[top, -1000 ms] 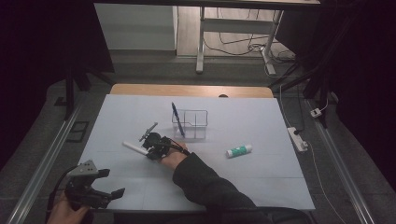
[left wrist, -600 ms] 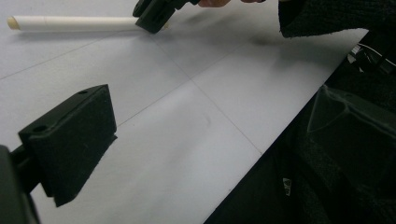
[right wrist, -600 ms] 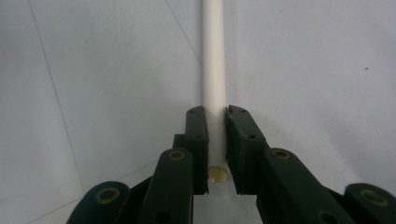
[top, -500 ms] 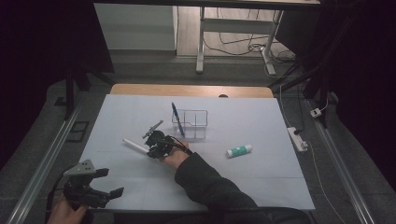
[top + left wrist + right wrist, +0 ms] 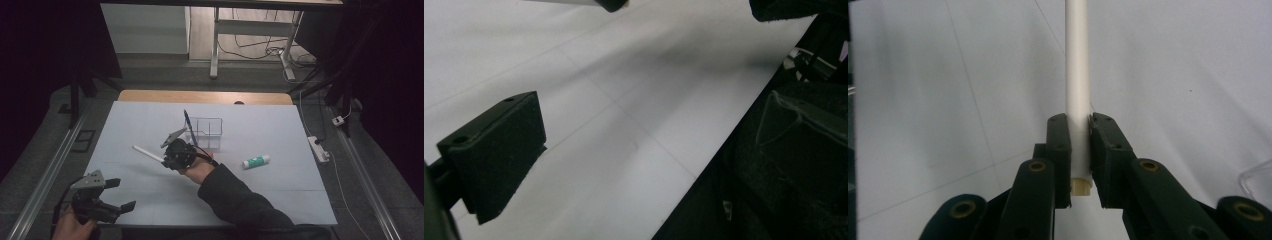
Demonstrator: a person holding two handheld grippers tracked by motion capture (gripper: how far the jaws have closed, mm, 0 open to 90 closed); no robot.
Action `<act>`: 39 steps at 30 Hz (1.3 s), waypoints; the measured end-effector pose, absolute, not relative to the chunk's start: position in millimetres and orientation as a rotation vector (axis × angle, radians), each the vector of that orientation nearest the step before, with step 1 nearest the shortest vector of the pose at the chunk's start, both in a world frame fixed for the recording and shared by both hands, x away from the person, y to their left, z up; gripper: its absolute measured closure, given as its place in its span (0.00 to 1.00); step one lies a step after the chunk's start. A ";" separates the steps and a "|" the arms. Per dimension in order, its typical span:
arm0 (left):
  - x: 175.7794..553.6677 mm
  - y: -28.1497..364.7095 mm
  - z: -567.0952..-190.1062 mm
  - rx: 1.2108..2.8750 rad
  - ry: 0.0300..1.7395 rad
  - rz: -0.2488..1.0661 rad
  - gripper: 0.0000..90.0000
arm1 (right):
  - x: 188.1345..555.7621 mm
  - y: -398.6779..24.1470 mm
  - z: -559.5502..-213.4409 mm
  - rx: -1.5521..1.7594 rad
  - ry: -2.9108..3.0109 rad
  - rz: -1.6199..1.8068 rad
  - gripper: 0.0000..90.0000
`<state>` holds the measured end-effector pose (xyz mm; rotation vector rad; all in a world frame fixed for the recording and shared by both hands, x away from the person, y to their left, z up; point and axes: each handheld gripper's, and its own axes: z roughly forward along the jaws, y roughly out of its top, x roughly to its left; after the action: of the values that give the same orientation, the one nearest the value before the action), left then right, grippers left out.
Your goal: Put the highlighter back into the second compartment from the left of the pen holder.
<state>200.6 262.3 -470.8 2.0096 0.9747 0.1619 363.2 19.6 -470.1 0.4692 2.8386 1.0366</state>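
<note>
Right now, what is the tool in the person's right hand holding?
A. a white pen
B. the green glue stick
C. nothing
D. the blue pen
A: the right tool has its jaws pressed on the white pen, while the glue stick lies on the table.

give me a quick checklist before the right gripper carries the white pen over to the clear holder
1. Grip on the pen: the right gripper has its fingers pressed on the white pen near one end. ok
2. Pen aligned: it runs straight out between the fingers, not skewed. ok
3. Target ready: the clear holder stands upright on the table, a blue pen already leaning in it, room left beside it. ok
4. Path: the way from gripper to holder looks unobstructed in the high view; the glue stick lies off to the side. ok
5. Left gripper out of the way: open, at the near left table edge. ok
6. Grip firmness against slipping: cannot tell
</note>
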 end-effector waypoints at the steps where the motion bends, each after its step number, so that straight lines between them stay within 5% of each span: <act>1: 201.2 261.9 -469.9 2.003 0.967 0.166 0.00 | 361.4 16.5 -467.9 0.465 2.838 1.042 0.88; 22: 224.4 237.0 -461.1 1.950 0.861 0.217 0.00 | 330.4 -75.1 -435.9 0.494 2.697 1.209 0.88; 39: 280.7 184.1 -447.0 1.890 0.804 0.064 0.00 | 298.6 -137.2 -415.5 0.554 2.531 1.364 0.88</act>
<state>280.7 184.1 -447.0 1.8899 0.8045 0.0639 298.6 -137.2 -415.5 0.5537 2.5310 1.3641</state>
